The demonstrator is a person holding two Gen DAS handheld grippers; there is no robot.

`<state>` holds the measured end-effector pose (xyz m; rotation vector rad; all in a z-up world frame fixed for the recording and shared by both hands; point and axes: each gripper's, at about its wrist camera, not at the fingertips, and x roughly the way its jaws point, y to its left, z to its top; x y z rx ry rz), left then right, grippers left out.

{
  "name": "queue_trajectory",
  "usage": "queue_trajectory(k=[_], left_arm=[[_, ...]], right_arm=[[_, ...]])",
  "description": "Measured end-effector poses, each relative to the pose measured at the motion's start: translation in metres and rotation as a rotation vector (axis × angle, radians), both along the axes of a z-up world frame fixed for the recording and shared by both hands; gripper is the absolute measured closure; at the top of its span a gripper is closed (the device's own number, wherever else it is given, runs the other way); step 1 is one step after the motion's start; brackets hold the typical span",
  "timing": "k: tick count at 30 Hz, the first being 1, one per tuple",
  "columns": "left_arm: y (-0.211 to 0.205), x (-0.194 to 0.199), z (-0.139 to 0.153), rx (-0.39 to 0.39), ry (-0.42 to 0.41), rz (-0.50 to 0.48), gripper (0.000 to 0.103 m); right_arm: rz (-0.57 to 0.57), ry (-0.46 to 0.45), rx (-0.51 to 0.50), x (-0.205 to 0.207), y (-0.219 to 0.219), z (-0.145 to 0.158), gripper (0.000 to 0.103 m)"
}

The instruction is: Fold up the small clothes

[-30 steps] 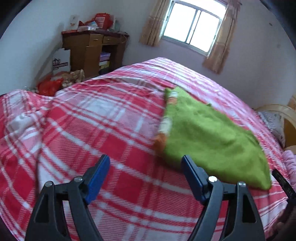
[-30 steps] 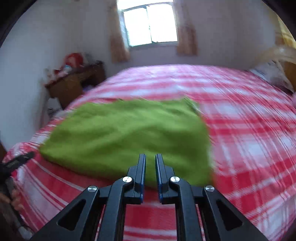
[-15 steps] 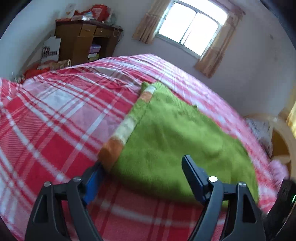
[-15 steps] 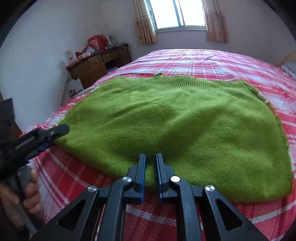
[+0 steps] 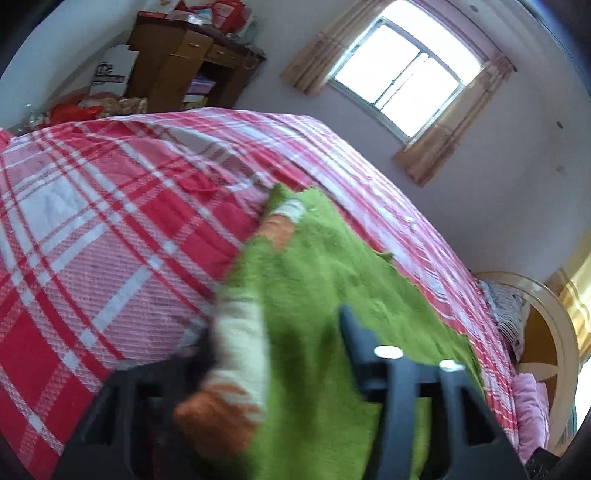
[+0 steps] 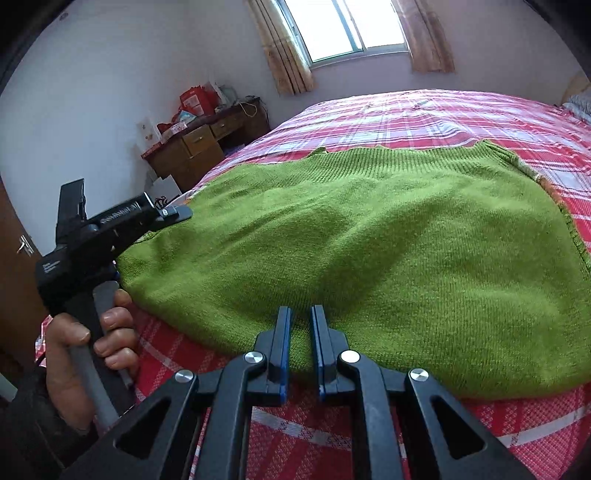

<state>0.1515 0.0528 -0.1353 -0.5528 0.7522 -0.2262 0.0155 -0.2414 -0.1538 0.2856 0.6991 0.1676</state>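
A green knit sweater (image 6: 369,236) lies spread flat on the red plaid bed; in the left wrist view the sweater (image 5: 332,288) shows a white and orange striped edge. My left gripper (image 5: 273,332) is open, with the sweater's striped near edge between its jaws; the view is blurred. It also shows in the right wrist view (image 6: 173,214) at the sweater's left edge. My right gripper (image 6: 300,325) is shut and empty, its tips at the sweater's near hem.
The red plaid bedspread (image 5: 92,221) covers the bed. A wooden desk (image 6: 199,147) with clutter stands by the wall on the left, a window (image 6: 343,26) behind. A pink cloth (image 5: 528,406) and wooden headboard (image 5: 546,332) are at the right.
My left gripper moved forward onto the sweater's striped edge, which now lies between its jaws. My right gripper moved closer to the hem, still shut.
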Motion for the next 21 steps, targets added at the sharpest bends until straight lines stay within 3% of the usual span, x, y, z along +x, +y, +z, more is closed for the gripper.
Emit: queue_trajectory(k=[4,8,14,18,21], left_arm=[[-0.002,-0.003,0.007,0.038,-0.006,-0.004,0.077],[-0.028,-0.013,0.037,0.156,-0.105,-0.041,0.08],[-0.093,-0.03,0.072,0.32,-0.247,-0.209,0.082],[-0.144,-0.045,0.067,0.429,-0.288,-0.353,0.083],[-0.171,-0.049,0.049,0.481,-0.262,-0.421,0.084]], right_arm=[[-0.001,-0.012,0.004,-0.003,0.0,0.001,0.092],[0.0,-0.013,0.019,-0.005,-0.003,0.0,0.092],[-0.005,-0.026,0.078,-0.009,-0.012,-0.003,0.092],[-0.05,-0.053,0.151,-0.016,-0.027,-0.004,0.092],[-0.1,-0.05,0.258,-0.019,-0.047,-0.011,0.092]])
